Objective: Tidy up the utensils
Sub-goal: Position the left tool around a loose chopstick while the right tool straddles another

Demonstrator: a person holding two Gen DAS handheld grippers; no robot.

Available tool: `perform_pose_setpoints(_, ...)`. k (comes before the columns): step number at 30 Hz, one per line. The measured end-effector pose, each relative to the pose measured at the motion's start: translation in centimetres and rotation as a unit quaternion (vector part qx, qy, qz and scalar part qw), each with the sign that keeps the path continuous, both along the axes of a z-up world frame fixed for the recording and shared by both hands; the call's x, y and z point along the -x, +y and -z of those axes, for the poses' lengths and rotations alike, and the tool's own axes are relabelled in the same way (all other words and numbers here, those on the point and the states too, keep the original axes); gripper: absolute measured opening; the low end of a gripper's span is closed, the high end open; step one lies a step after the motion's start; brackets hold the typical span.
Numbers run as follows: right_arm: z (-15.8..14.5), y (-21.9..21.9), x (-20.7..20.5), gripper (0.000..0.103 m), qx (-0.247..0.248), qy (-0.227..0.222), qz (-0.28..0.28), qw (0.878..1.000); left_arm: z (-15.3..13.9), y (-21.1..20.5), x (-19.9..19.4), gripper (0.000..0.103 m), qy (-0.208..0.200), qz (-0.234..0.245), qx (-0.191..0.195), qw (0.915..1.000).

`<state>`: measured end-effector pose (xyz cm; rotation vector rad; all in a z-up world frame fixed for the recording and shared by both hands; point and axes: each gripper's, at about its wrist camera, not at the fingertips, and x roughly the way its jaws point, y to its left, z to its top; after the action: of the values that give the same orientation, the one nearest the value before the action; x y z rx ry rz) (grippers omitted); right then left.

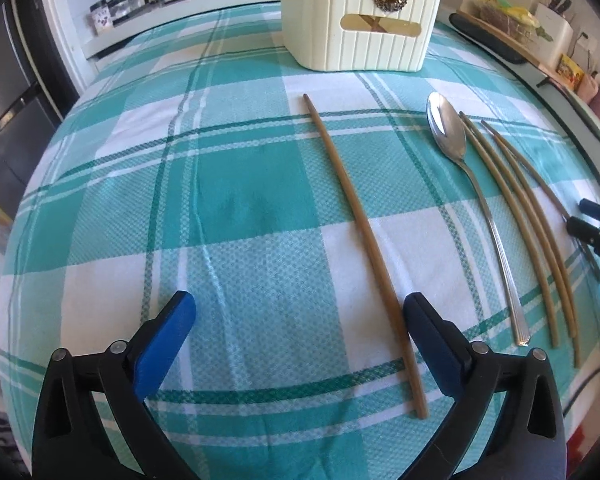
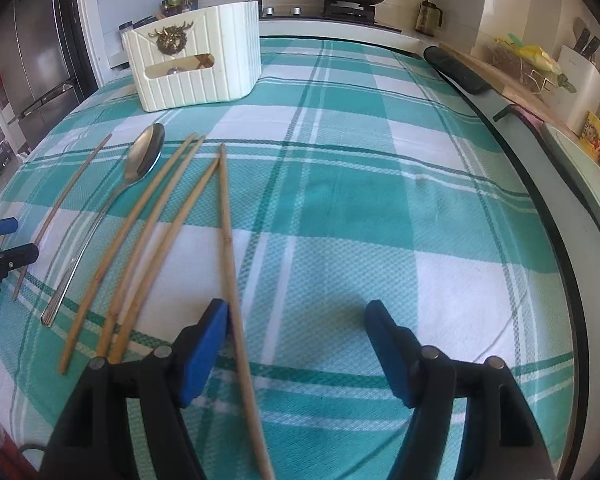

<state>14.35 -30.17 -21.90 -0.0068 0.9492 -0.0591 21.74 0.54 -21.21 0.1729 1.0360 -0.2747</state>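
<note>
Lone chopstick [image 1: 356, 224] lies flat on the checked cloth [image 1: 228, 184], near end between the left claw [image 1: 300, 344] jaws, close by the right-hand pad, not pinched; jaws spread wide, nothing held. Looks thin, light, stiff, smooth — likely to roll or slip; best taken at the thicker near end, across the width, pads square. Right claw [image 2: 296, 344] also apart, empty; another chopstick [image 2: 230, 256] runs just beside its left pad, contact unclear. Three more chopsticks [image 2: 140, 248] fan out next to it, tips close, so picking one risks nudging neighbours. Metal spoon [image 2: 112, 208] lies between them and the lone stick; heavier, slick, grab mid-handle. Cream ribbed holder [image 1: 360, 20] stands upright at the far side of the tabletop, well apart; through its slot something already sits inside, can't tell exactly what
</note>
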Motion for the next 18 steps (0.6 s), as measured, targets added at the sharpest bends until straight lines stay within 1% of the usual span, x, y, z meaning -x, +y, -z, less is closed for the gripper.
perform_pose_setpoints(1,0.1,-0.5,-0.1,0.079,-0.001,-0.007,-0.004,1.000,0.1,0.0,-0.2,0.103,-0.006,0.007,0.002,1.0000)
perform_pose_setpoints(3,0.5,-1.1,-0.3,0.090,-0.002,-0.019,-0.012,1.000,0.2,-0.1,-0.6,0.103,-0.019,0.014,0.008,0.9997)
perform_pose_setpoints(4,0.5,-1.4,-0.4,0.092,-0.008,-0.018,-0.009,1.000,0.2,-0.1,-0.8,0.103,-0.023,0.014,0.011,0.9996)
perform_pose_setpoints(5,0.6,-1.5,-0.6,0.097,-0.006,-0.014,-0.006,1.000,0.3,-0.1,-0.8,0.103,-0.029,0.013,0.014,0.9994)
perform_pose_setpoints(6,0.7,-1.5,-0.7,0.099,-0.003,-0.012,-0.002,1.000,0.3,-0.1,-0.8,0.103,-0.034,0.013,0.015,0.9992)
perform_pose_setpoints(11,0.9,-1.6,-0.8,0.103,-0.007,-0.009,-0.002,1.000,0.3,0.0,-0.8,0.103,-0.040,0.015,0.017,0.9989)
perform_pose_setpoints(18,0.9,-1.4,-0.8,0.103,-0.005,-0.009,-0.002,1.000,0.3,-0.1,-0.8,0.103,-0.042,0.016,0.018,0.9989)
